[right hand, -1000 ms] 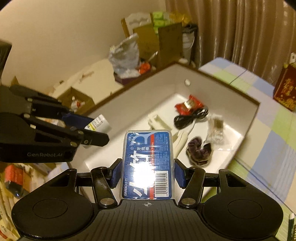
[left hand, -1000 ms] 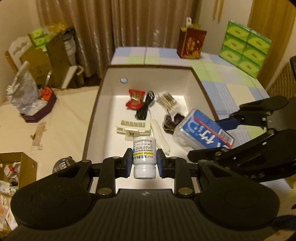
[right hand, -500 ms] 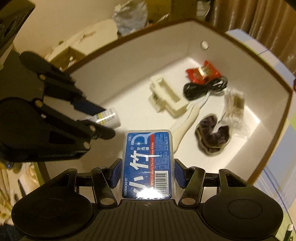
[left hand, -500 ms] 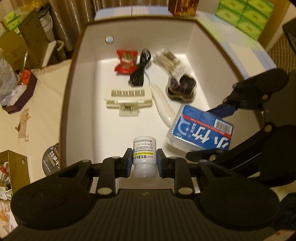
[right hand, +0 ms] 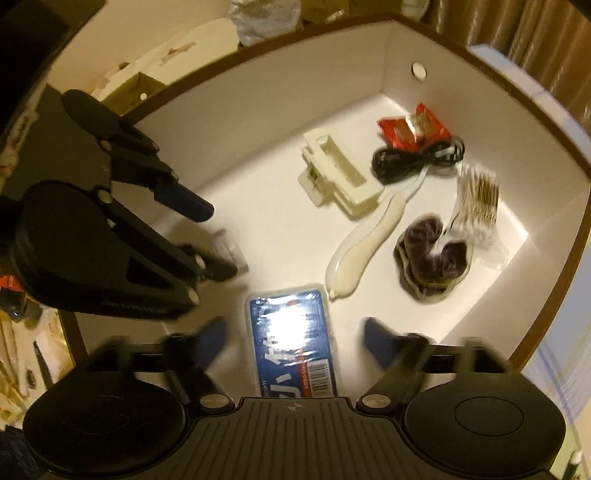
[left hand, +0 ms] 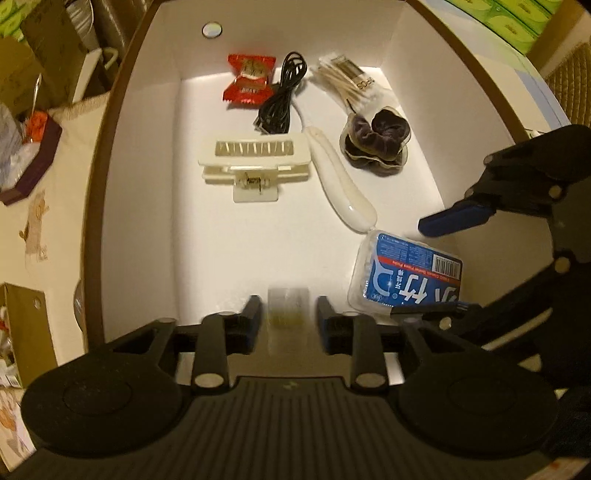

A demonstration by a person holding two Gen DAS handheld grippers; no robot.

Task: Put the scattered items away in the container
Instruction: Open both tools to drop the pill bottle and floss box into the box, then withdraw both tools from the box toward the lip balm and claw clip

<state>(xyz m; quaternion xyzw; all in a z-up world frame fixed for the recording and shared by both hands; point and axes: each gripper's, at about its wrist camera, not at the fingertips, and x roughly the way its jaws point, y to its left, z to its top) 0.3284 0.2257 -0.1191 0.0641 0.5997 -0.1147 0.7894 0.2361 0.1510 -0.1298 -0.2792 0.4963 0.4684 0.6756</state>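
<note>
Both grippers hang inside the white container (left hand: 295,33), which has a brown rim. My left gripper (left hand: 288,308) has its jaws opening. The small white bottle (left hand: 288,312) shows blurred between the pads, with a gap on each side. In the right wrist view the same bottle (right hand: 226,248) is a blur beside the left gripper (right hand: 218,243). My right gripper (right hand: 295,330) also has its jaws opening. The blue toothpick box (right hand: 291,332) lies on the container floor (right hand: 280,251) between its fingers, clear of both. The box (left hand: 406,277) sits at the near right.
Farther in lie a red snack packet (left hand: 249,79), a black cable (left hand: 282,99), cotton swabs (left hand: 347,83), a dark scrunchie (left hand: 376,142), a white clip (left hand: 255,162) and a long white piece (left hand: 340,184). Outside stand green tissue boxes (left hand: 506,14) and a cardboard box (left hand: 22,328).
Both grippers have sunk into the container and tipped downward. Their jaws have spread, letting go of the white bottle and the blue box, which now sits lower on the floor.
</note>
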